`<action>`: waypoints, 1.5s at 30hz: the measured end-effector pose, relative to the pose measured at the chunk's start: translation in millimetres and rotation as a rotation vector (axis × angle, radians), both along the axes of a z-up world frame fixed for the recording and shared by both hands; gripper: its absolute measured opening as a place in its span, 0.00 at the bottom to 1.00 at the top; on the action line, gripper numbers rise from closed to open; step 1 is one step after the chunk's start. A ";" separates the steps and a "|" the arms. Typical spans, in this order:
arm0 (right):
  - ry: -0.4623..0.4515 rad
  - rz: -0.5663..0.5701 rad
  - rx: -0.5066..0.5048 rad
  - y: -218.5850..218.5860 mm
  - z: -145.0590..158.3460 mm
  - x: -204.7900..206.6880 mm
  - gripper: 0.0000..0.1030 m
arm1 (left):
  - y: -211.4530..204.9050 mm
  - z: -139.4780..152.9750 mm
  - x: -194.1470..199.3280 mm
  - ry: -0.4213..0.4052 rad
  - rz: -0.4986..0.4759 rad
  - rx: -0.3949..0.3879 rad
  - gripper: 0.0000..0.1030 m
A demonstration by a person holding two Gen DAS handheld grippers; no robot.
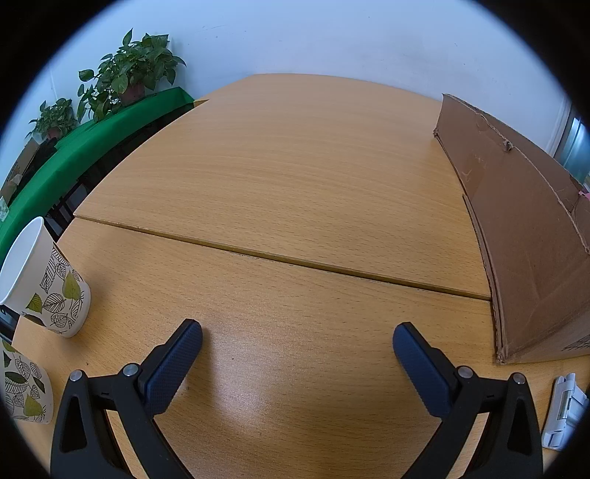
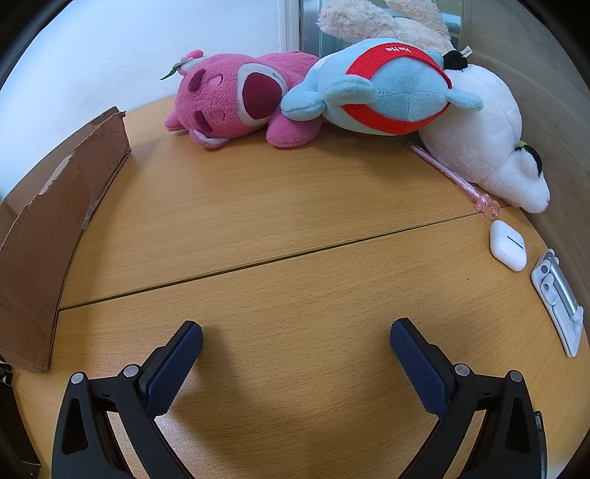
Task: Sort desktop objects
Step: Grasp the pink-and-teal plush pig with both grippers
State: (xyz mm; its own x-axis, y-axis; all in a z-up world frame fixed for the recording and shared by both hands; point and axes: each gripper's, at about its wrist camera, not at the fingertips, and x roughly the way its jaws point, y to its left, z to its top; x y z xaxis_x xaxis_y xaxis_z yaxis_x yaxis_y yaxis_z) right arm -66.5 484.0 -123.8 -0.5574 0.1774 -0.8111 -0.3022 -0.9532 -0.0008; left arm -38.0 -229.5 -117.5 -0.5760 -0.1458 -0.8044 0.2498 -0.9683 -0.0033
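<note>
Potted plants [image 1: 125,73] stand in a row on a green-covered ledge [image 1: 92,143] against the white wall [image 1: 332,37], left of the wooden desk [image 1: 280,177] (two boards meeting at a seam). In the right wrist view a grey metal frame [image 2: 313,29] rises behind the desk's far corner.

The desk [image 1: 295,177] is light wood-grain laminate, smooth with a soft sheen near the camera. The cardboard box [image 1: 523,228] is matt brown, its edges torn rough. Two paper cups [image 1: 55,291] carry a printed leaf pattern. The fingers [image 1: 173,372] have dark blue, finely textured pads on matt black plastic arms. The pink plush toy [image 2: 236,99], the blue one [image 2: 383,88] and the white one [image 2: 490,136] are fuzzy fleece. The earbud case [image 2: 507,250] is glossy white plastic; the pen [image 2: 453,177] is clear pink plastic.
</note>
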 end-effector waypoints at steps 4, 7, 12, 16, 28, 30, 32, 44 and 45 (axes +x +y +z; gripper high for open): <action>0.000 -0.064 0.000 0.0 -0.3 -5.7 1.00 | 0.1 -0.2 0.0 0.000 0.001 0.000 1.00; 0.000 -0.083 -0.001 0.6 -0.4 -7.8 1.00 | 0.1 -0.1 -0.1 0.000 0.001 0.000 1.00; 0.000 -0.112 0.000 -0.1 -0.1 -8.1 1.00 | 1.7 -0.2 2.5 -0.008 -0.021 0.001 1.00; -0.014 -0.117 -0.031 5.2 5.4 3.4 1.00 | 15.5 25.4 33.7 0.037 -0.049 -0.019 0.98; 0.295 0.481 0.061 -124.9 152.2 154.1 1.00 | 129.6 153.9 184.6 0.328 -0.387 0.073 0.99; 0.298 0.653 -0.007 -158.8 163.5 175.6 1.00 | 147.0 147.2 193.4 0.299 -0.438 0.152 0.99; 0.272 0.828 -0.088 -200.2 159.8 191.7 1.00 | 167.8 130.7 197.5 0.253 -0.399 0.238 0.99; -0.040 1.049 -0.302 -332.8 40.7 220.5 0.92 | 213.2 44.8 195.6 0.005 -0.517 0.583 0.98; -0.025 1.041 -0.327 -336.3 42.7 220.0 0.92 | 213.4 43.1 194.5 -0.003 -0.515 0.583 0.98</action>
